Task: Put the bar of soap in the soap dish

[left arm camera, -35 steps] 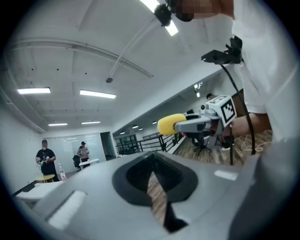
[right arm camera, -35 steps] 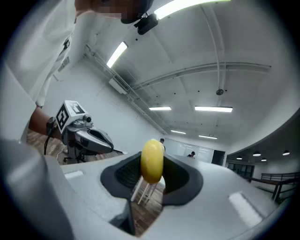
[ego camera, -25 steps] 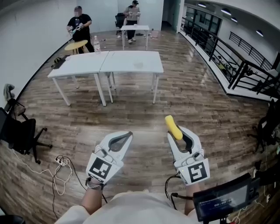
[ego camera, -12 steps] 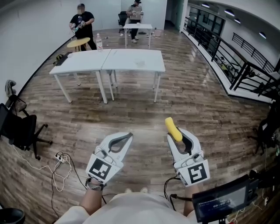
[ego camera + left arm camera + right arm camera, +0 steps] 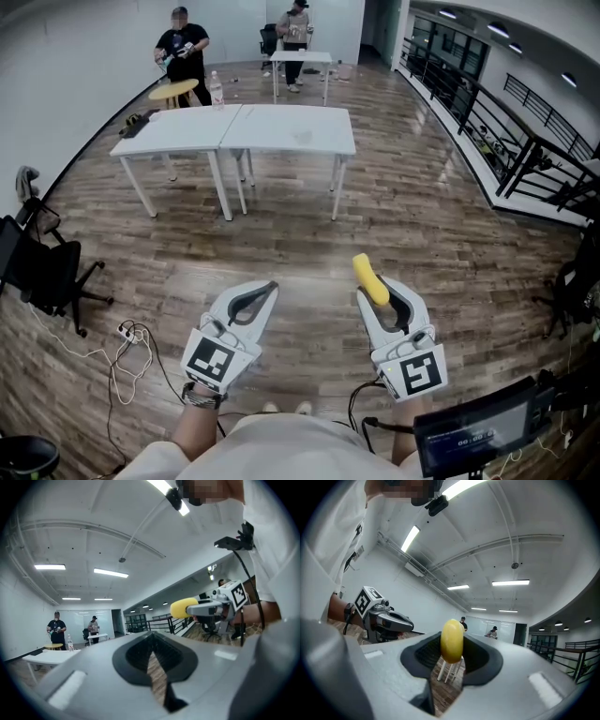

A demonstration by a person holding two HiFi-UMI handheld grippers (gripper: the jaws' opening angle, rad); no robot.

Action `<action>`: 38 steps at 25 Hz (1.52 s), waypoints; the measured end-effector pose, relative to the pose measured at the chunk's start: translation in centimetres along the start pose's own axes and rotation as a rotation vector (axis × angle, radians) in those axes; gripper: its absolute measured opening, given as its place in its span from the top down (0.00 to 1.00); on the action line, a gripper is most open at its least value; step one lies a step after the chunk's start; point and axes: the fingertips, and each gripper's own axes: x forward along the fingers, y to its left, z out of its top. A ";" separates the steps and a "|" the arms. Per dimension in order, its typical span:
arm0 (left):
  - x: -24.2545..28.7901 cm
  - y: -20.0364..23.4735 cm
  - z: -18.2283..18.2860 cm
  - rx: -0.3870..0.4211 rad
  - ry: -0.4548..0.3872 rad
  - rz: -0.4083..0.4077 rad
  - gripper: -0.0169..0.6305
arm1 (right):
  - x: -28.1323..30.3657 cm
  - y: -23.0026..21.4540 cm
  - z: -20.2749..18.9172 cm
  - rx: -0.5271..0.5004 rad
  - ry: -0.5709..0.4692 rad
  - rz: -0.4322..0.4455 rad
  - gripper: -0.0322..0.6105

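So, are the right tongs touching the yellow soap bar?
Touching. The right gripper view shows the right tongs pinching the soap bar, a jaw against each side.

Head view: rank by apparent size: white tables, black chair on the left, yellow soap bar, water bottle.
1. white tables
2. black chair, partly cut off by the frame edge
3. soap bar, enlarged by nearness to the camera
4. water bottle, far off, so true size is unsure

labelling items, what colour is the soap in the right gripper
The soap is yellow, clearest in the right gripper view.
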 end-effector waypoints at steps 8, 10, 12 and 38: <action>0.7 -1.8 -0.9 0.028 0.049 -0.001 0.96 | -0.9 -0.9 -1.2 0.018 0.009 0.023 0.76; 0.7 -2.2 -1.1 0.022 0.055 -0.009 0.96 | -1.1 -0.7 -1.4 0.020 0.014 0.031 0.76; 0.5 -2.3 -1.6 0.018 0.062 -0.015 0.96 | -1.2 -0.6 -1.5 0.017 0.017 0.038 0.76; 3.6 2.3 -2.4 -0.023 0.037 0.060 0.96 | 2.7 -2.1 -2.4 0.065 -0.001 0.054 0.76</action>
